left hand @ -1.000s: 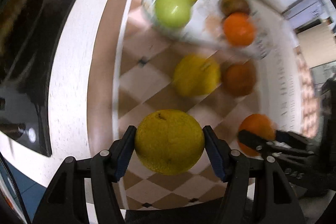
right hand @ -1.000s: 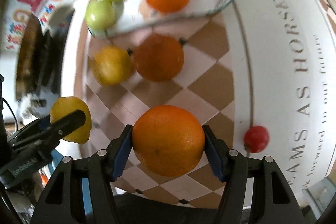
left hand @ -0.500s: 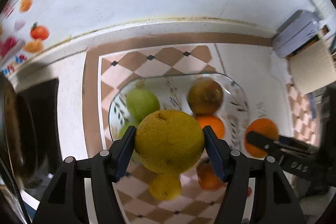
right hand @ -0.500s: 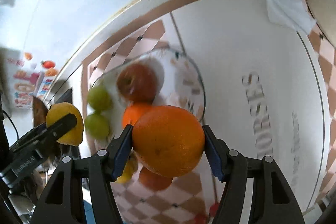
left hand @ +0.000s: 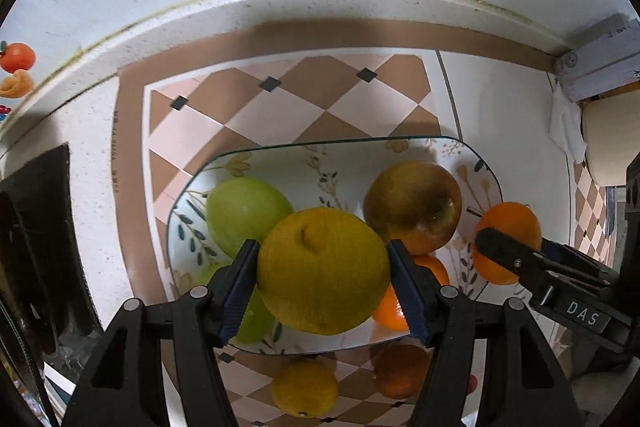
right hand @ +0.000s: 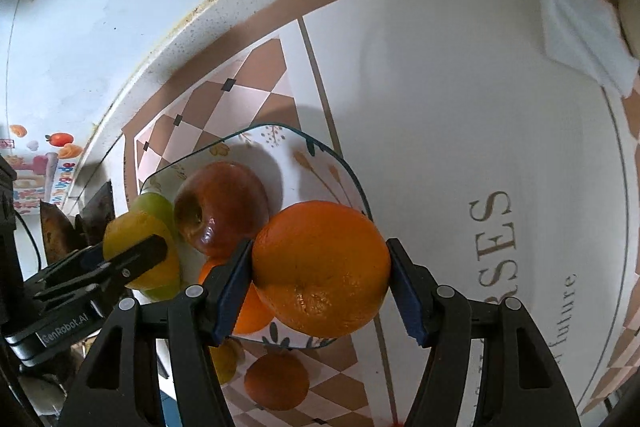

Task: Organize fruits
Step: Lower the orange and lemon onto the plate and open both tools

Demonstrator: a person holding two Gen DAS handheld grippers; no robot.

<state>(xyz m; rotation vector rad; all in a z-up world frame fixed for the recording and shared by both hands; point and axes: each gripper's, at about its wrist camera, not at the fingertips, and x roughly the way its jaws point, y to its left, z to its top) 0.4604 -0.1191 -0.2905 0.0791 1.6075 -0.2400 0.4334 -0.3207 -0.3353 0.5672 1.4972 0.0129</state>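
A: Where is each fruit?
B: The left gripper (left hand: pixel 322 269) clamps a lemon (left hand: pixel 322 269), the right gripper (right hand: pixel 320 273) an orange (right hand: pixel 320 273).
A: And the dish (left hand: pixel 304 157)?
B: Directly beneath both pairs of fingers.

My left jaws are full with the yellow fruit (left hand: pixel 323 269) and my right jaws with the big orange (right hand: pixel 320 269), both hanging over the glass plate (left hand: pixel 344 151). Under them the plate is crowded: a green apple (left hand: pixel 246 209) on the left, a red apple (left hand: pixel 412 205) on the right, a small orange (left hand: pixel 394 301) near it. The far strip of the plate is bare. Beyond it the checkered surface (left hand: pixel 304 103) lies open up to the wall. Near the plate's front edge a lemon (left hand: pixel 304 389) and a dark orange (left hand: pixel 400 371) block the surface. A dark object (left hand: pixel 36 235) stands at far left; the white stretch (right hand: pixel 460 147) at right is free
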